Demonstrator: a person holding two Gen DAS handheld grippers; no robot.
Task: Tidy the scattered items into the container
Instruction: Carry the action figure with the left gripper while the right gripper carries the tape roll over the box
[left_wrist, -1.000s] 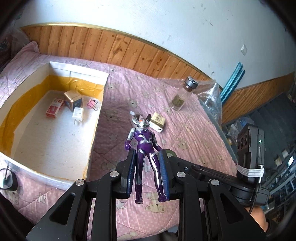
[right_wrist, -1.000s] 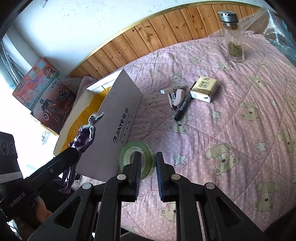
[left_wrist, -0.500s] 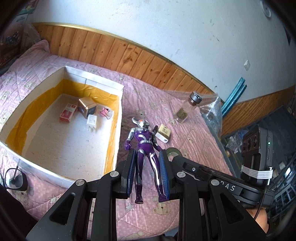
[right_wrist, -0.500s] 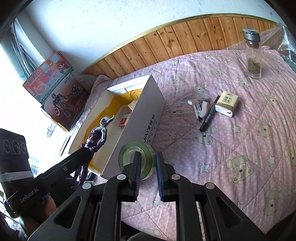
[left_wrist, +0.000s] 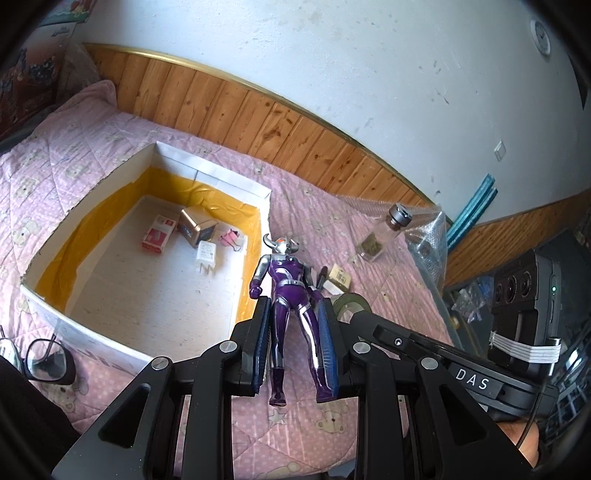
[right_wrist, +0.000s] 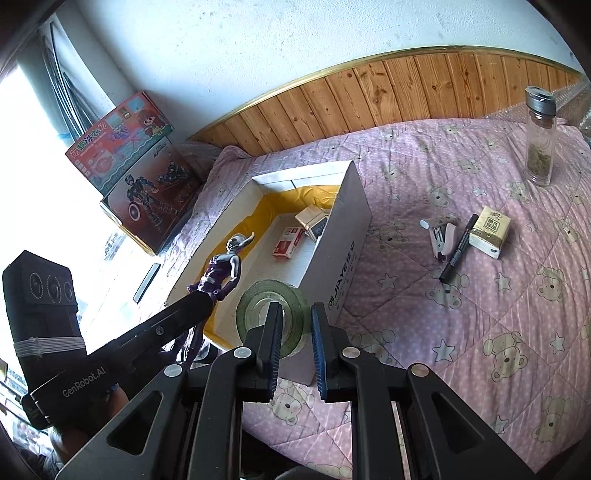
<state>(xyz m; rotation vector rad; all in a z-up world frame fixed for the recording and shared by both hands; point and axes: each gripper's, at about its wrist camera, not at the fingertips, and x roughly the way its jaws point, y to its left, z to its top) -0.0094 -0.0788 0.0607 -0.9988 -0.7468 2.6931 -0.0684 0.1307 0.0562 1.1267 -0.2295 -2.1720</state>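
1. Left gripper (left_wrist: 295, 339) clamped on the legs of a purple and silver toy figure (left_wrist: 290, 291), low centre of the left wrist view, head pointing up the frame.
2. Figure held just right of the open white box (left_wrist: 258, 192), whose inner walls show yellow tape.
3. Inside the box, toward its far end: a red and white packet (left_wrist: 159, 234), a small gold box (left_wrist: 195, 227), a white charger plug (left_wrist: 206, 254) and a pink binder clip (left_wrist: 231, 238).
4. Right gripper (right_wrist: 293, 343) closed on a roll of greenish tape (right_wrist: 273, 314), low centre of the right wrist view, before the box's near corner.
5. Left on the pink bear-print bed (right_wrist: 480, 332), right half of that view: a stapler (right_wrist: 441, 236), a black marker (right_wrist: 458, 249), a tissue pack (right_wrist: 491, 230) and an upright glass bottle (right_wrist: 540, 140).
6. Black-framed glasses (left_wrist: 48, 360) at the lower left edge of the left wrist view, beside the box.
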